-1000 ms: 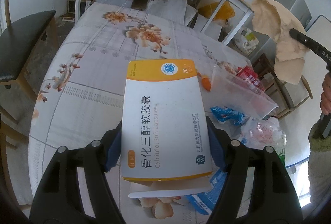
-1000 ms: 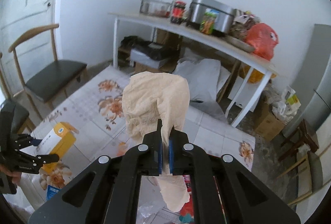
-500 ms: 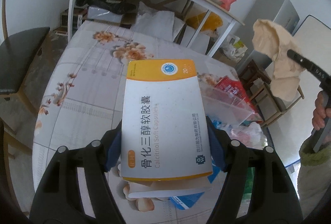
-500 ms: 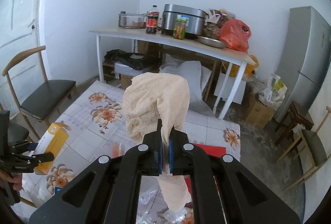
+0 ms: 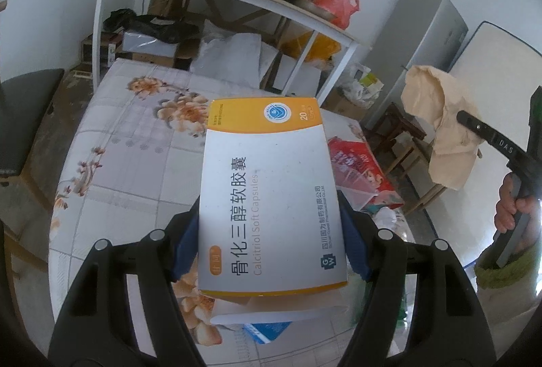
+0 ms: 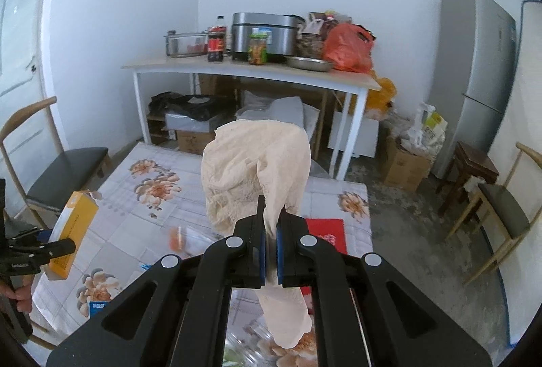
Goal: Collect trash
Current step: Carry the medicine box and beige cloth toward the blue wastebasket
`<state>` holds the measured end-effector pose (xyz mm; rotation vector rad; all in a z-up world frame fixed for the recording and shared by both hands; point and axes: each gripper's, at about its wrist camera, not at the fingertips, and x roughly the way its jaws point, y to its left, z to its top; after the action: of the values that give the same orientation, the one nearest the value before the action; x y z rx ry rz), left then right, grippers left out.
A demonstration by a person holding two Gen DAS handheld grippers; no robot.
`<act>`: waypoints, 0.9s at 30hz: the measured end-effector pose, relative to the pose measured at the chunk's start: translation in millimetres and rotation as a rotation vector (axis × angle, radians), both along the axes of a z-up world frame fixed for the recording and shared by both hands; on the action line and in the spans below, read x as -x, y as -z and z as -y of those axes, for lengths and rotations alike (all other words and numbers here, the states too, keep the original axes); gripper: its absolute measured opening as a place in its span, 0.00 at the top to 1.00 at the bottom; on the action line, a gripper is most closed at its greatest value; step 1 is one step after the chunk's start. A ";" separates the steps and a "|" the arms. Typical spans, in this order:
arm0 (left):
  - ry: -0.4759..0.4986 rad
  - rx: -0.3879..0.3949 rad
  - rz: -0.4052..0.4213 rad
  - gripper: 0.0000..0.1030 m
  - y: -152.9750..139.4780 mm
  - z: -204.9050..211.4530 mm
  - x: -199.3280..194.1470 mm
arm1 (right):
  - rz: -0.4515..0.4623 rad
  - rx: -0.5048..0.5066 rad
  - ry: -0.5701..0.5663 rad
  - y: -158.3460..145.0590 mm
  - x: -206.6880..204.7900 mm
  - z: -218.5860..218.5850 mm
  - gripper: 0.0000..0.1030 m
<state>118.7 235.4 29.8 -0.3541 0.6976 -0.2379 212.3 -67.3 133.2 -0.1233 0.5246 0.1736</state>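
My left gripper is shut on a white and orange medicine box and holds it above the floral-cloth table. The box also shows at the left of the right wrist view. My right gripper is shut on a crumpled beige paper tissue, held high above the table. The tissue also shows at the right of the left wrist view. On the table lie a red packet, a clear plastic tray and a small blue wrapper.
A white side table with a cooker, jars and a red bag stands behind. Boxes and bags lie under it. A grey fridge stands at the right. Chairs stand at the left and right.
Both grippers have risen and tilted up, so more of the room and the side table shows. The box and the tissue stay gripped.
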 end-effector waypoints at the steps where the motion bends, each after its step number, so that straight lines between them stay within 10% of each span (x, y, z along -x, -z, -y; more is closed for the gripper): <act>1: 0.006 0.001 0.005 0.34 -1.7 2.1 -0.4 | 0.001 -0.002 0.010 -0.1 2.1 3.6 0.95; 27: 0.162 -0.014 0.106 0.34 -41.0 71.5 -2.3 | 0.037 -0.084 0.241 1.4 50.2 98.9 0.95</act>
<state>121.0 163.9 70.8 -0.2697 0.6235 -0.4027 162.1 -166.2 131.8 0.0192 0.4906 -0.0419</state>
